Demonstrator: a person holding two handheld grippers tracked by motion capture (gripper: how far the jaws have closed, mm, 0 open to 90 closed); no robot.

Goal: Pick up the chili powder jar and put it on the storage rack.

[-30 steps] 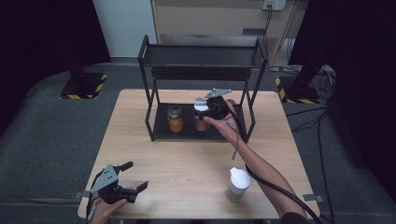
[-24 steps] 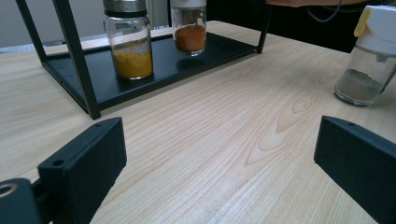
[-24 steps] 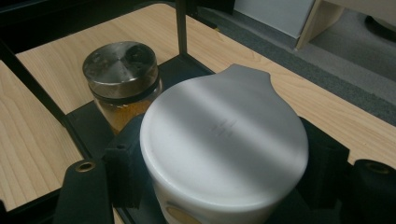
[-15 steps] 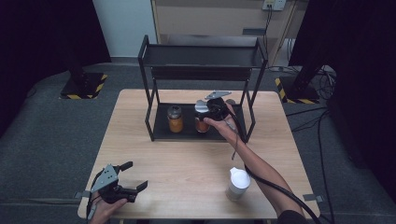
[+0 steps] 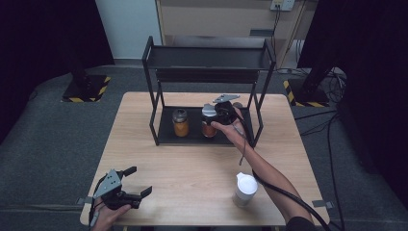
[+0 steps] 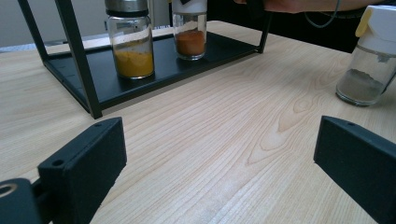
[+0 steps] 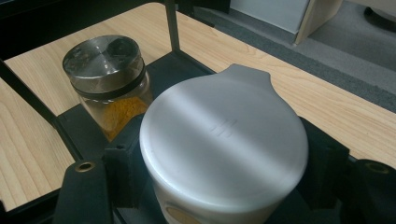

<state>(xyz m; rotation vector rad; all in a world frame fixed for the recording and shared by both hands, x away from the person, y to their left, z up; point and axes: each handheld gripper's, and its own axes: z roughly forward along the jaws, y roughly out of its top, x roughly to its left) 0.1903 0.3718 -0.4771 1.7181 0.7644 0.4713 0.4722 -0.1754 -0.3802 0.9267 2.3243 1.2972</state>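
Observation:
A spice jar with a white lid (image 7: 224, 149) and orange-red powder (image 6: 189, 42) stands at the lower shelf of a black rack (image 5: 207, 57). My right gripper (image 5: 215, 111) is shut on it just under the lid, one black finger (image 7: 119, 172) on each side. To its left on the same shelf is a steel-lidded jar of yellow powder (image 5: 180, 122) (image 7: 105, 65). My left gripper (image 5: 137, 182) rests low at the table's near left corner, jaws wide open with only bare wood between them (image 6: 219, 163).
A third jar (image 5: 245, 189) with a white lid and a little grey powder (image 6: 369, 60) stands on the table near the front right, beside the person's right forearm. The rack's posts and upper shelf enclose the held jar. The right gripper's cable trails across the table.
The right gripper and its jar have sunk slightly toward the lower shelf. The left gripper has stayed put.

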